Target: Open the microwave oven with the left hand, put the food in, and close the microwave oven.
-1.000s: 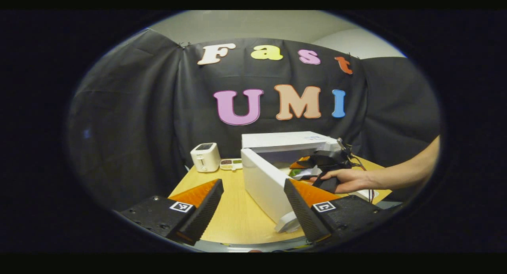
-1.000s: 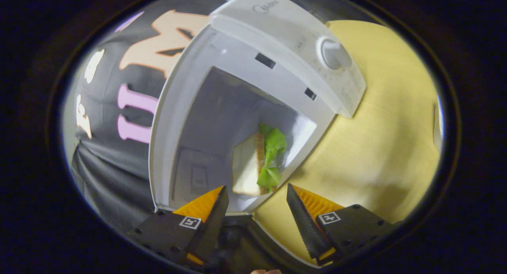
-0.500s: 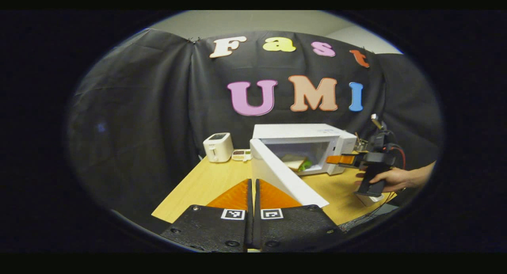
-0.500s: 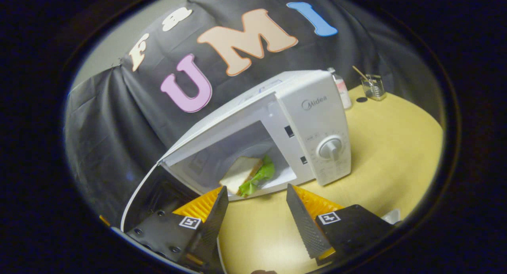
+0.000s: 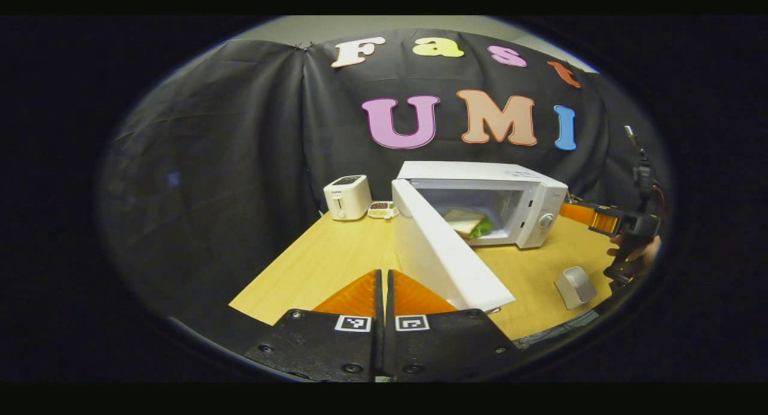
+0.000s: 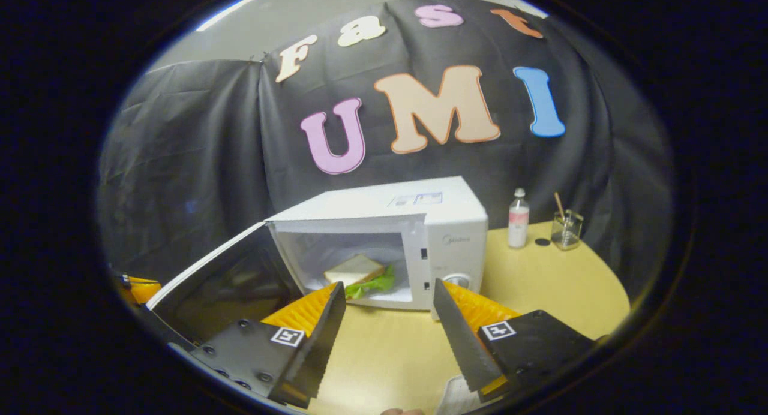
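The white microwave (image 5: pixel 528 190) stands on the wooden table (image 5: pixel 324 265) with its door (image 5: pixel 444 253) swung wide open. Inside lies a sandwich (image 5: pixel 467 223) of pale bread with green lettuce. My left gripper (image 5: pixel 382 274) is shut with nothing between its fingers, just left of the door's free edge. In the right gripper view the microwave (image 6: pixel 444 214) faces me, and the sandwich (image 6: pixel 355 271) rests on the cavity floor beside the open door (image 6: pixel 222 283). My right gripper (image 6: pixel 389 285) is open and empty, in front of the cavity and outside it. The right gripper (image 5: pixel 606 220) shows far right, held by a hand (image 5: pixel 639 253).
A white toaster (image 5: pixel 347 196) and a small dish (image 5: pixel 382 209) stand at the table's back left. A small pale block (image 5: pixel 575 286) lies near the front right edge. A bottle (image 6: pixel 518 220) and a glass with a stick (image 6: pixel 566 228) stand right of the microwave.
My right gripper has drawn back out of the microwave and levelled, leaving the sandwich inside. My left gripper went from open to shut and pulled back from the door.
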`<state>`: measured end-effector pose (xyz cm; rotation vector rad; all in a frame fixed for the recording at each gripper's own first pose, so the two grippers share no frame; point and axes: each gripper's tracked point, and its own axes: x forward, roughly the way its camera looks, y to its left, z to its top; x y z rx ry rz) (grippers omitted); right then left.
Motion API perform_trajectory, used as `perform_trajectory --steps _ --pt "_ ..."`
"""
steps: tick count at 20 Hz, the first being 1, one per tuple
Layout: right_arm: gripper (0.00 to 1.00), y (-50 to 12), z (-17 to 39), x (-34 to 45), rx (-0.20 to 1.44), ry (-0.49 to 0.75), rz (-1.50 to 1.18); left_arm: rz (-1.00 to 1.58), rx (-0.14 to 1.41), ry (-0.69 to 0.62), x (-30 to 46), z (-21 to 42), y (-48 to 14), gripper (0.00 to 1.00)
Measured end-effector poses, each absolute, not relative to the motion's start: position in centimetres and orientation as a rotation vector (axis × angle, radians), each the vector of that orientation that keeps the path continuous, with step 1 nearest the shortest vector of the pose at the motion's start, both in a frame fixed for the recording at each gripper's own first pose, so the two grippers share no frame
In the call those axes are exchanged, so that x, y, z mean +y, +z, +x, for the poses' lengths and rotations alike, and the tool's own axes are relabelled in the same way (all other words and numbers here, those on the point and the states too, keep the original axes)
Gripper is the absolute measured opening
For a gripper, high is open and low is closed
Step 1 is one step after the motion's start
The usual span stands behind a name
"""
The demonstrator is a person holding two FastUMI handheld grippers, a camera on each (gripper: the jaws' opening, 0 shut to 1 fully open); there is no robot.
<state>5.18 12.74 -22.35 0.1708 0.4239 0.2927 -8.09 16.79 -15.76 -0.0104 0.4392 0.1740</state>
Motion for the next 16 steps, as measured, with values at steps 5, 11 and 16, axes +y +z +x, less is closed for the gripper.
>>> perform_trajectory --steps 5,11,16 --pt "0.91 -17.9 5.9 9.5 0.292 0.277 0.015 0.006 0.472 0.172 15.8 -7.4 -17.0 0.00" --pt "0.98 -14.4 6.4 6.9 0.213 0.239 -0.026 0.015 0.496 0.151 14.6 -6.7 -17.5 0.00" --pt "0.96 -13.3 6.2 5.2 0.190 0.206 -0.037 0.057 0.499 0.095 12.0 -5.4 -17.7 0.00"
